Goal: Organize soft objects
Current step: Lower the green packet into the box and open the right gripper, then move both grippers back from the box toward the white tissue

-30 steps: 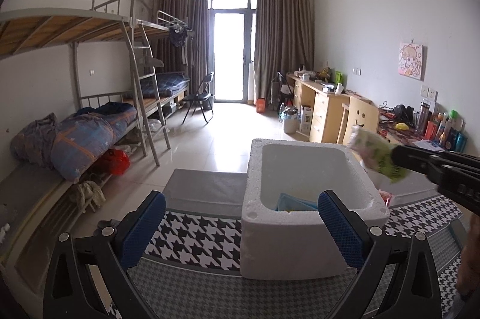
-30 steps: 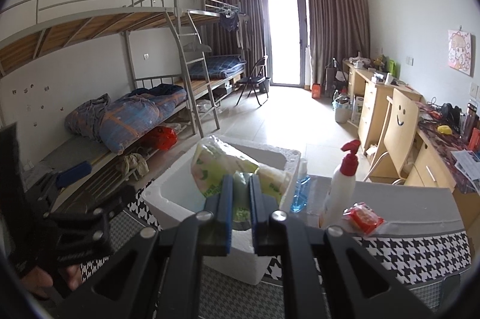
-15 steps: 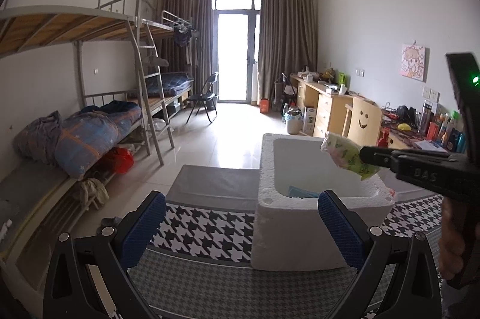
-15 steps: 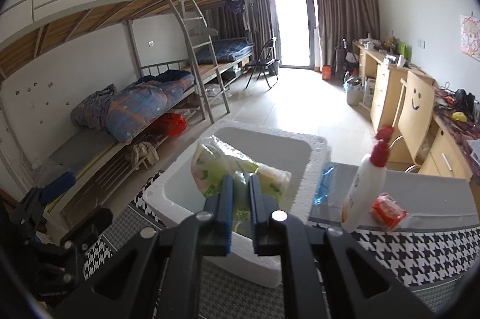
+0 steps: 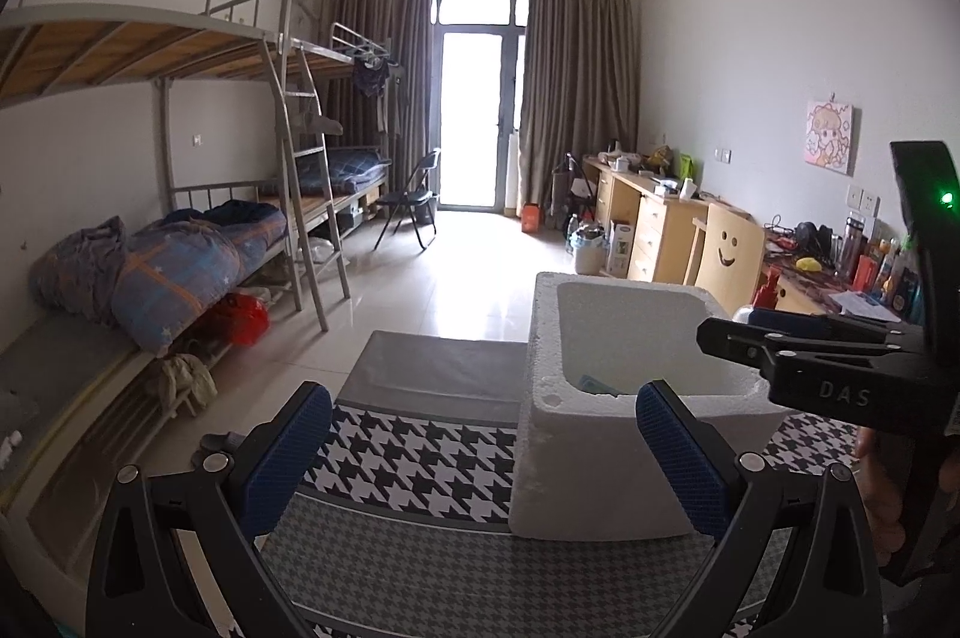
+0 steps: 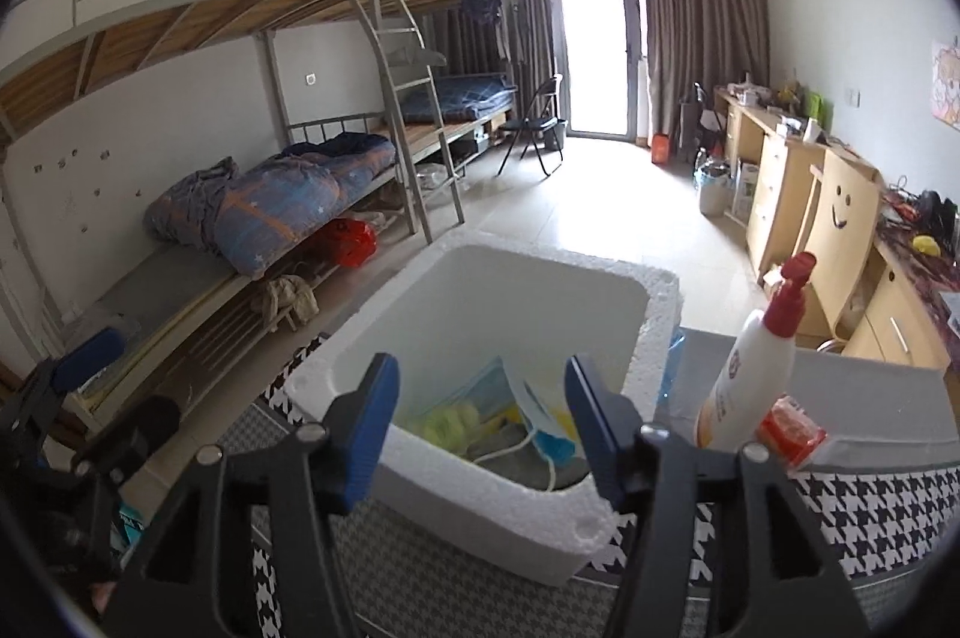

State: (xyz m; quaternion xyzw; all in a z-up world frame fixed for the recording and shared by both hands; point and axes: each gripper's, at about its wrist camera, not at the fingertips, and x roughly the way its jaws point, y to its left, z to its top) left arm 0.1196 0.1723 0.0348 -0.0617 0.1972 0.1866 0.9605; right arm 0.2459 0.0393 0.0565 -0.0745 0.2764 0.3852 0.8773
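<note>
A white foam box [image 6: 654, 314] stands on the houndstooth-covered table [image 6: 882, 512]; it also shows in the left wrist view [image 5: 600, 482]. Inside lie a green-and-white soft pack [image 6: 447, 422], a blue face mask [image 6: 543, 443] and other soft items. My right gripper [image 6: 480, 428] is open and empty just above the box's near rim; it shows from the side in the left wrist view [image 5: 720, 332]. My left gripper [image 5: 480, 449] is open and empty, to the left of the box.
A white pump bottle with a red top [image 6: 756, 368] and a red packet [image 6: 792, 434] stand right of the box. A blue bottle [image 6: 672, 368] sits behind the box. Bunk beds [image 5: 180, 254] line the left wall, desks [image 5: 660, 218] the right.
My right gripper has opened and let go of the green-and-white pack, which now lies in the foam box. The left gripper has stayed open.
</note>
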